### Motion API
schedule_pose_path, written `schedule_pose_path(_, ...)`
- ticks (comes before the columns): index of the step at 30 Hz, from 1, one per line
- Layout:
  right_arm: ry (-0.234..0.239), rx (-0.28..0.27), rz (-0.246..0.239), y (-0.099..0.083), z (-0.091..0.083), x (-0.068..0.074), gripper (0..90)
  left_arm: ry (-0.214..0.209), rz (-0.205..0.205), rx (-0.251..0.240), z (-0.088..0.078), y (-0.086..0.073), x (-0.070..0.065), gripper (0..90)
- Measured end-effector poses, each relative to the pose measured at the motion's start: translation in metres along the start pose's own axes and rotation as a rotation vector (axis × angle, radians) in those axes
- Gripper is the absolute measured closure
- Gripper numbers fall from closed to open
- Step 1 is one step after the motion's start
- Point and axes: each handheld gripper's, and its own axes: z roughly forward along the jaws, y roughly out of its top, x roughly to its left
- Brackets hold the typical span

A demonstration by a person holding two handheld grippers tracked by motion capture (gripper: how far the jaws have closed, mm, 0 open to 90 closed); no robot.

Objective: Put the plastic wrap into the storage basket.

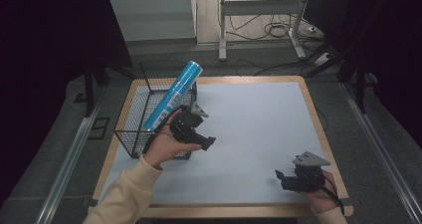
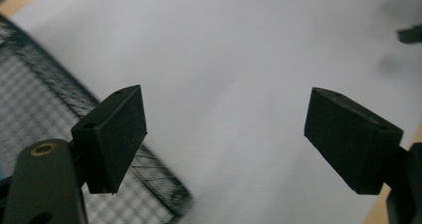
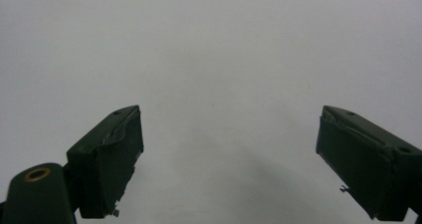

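A tall blue cylinder can (image 1: pixel 174 93) leans in a black wire basket (image 1: pixel 133 115) at the table's left, its top sticking out above the rim. My left gripper (image 1: pixel 203 140) hovers just right of the basket, pointing right over the pale mat. In the left gripper view its jaws stand wide apart with nothing between them (image 2: pixel 226 134), and the basket mesh (image 2: pixel 35 99) lies at the left. My right gripper (image 1: pixel 282 178) rests near the front right corner, open and empty (image 3: pixel 229 159), facing bare mat.
A pale grey mat (image 1: pixel 259 129) covers the wooden table (image 1: pixel 313 104). Beyond the table's far edge stand a white frame's legs (image 1: pixel 222 35) and loose cables (image 1: pixel 278 30) on the floor. Rails run along both sides of the table.
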Motion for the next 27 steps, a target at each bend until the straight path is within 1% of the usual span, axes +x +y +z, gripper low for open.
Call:
schedule_pose_path(2, -0.002, -0.003, -0.001, 0.000, 0.000, 0.000, 11.6, -0.020, 0.016, 0.003, 0.004, -0.006, -0.009, 16.3)
schedule_pose_path(4, -0.002, -0.002, 0.000, 0.000, 0.000, 0.000, 11.6, -0.039, 0.025, 0.007, 0.007, -0.012, -0.016, 16.3)
schedule_pose_path(6, -0.002, 0.003, 0.000, 0.000, 0.000, 0.000, 11.6, -0.058, 0.029, 0.001, 0.012, -0.020, -0.024, 16.3)
schedule_pose_path(8, -0.002, 0.005, -0.003, 0.000, 0.000, 0.000, 11.6, -0.061, 0.028, 0.001, 0.018, -0.027, -0.030, 16.4)
schedule_pose_path(9, -0.004, 0.001, -0.004, 0.000, 0.000, 0.000, 11.6, -0.058, 0.029, 0.004, 0.021, -0.029, -0.032, 16.3)
schedule_pose_path(10, -0.005, 0.000, -0.005, 0.000, 0.000, 0.000, 11.6, -0.043, 0.036, 0.009, 0.024, -0.034, -0.035, 16.3)
schedule_pose_path(11, -0.005, 0.000, -0.004, 0.000, 0.000, 0.000, 11.6, -0.047, 0.032, 0.007, 0.027, -0.037, -0.038, 16.3)
schedule_pose_path(12, -0.005, 0.000, -0.004, 0.000, 0.000, 0.000, 11.6, -0.047, 0.032, 0.007, 0.027, -0.037, -0.038, 16.3)
schedule_pose_path(13, -0.007, 0.000, -0.003, 0.000, 0.000, 0.000, 11.6, -0.064, 0.029, 0.008, 0.030, -0.040, -0.041, 16.3)
schedule_pose_path(14, -0.009, 0.000, -0.003, 0.000, 0.000, 0.000, 11.7, -0.071, 0.032, 0.010, 0.033, -0.043, -0.042, 16.3)
schedule_pose_path(16, -0.012, -0.002, -0.002, 0.000, 0.000, 0.000, 11.7, -0.068, 0.031, 0.028, 0.039, -0.046, -0.045, 16.3)
schedule_pose_path(20, -0.010, -0.007, -0.009, 0.000, -0.001, 0.001, 11.7, -0.073, 0.032, 0.041, 0.043, -0.049, -0.046, 16.3)
schedule_pose_path(25, -0.012, -0.037, -0.009, 0.001, -0.003, 0.000, 11.6, -0.069, 0.034, 0.039, 0.045, -0.052, -0.046, 16.3)
schedule_pose_path(26, -0.012, -0.045, -0.011, 0.001, -0.003, 0.000, 11.6, -0.068, 0.025, 0.036, 0.046, -0.053, -0.046, 16.3)
schedule_pose_path(27, -0.013, -0.057, -0.011, 0.002, -0.004, 0.000, 11.6, -0.068, 0.025, 0.036, 0.046, -0.053, -0.046, 16.2)
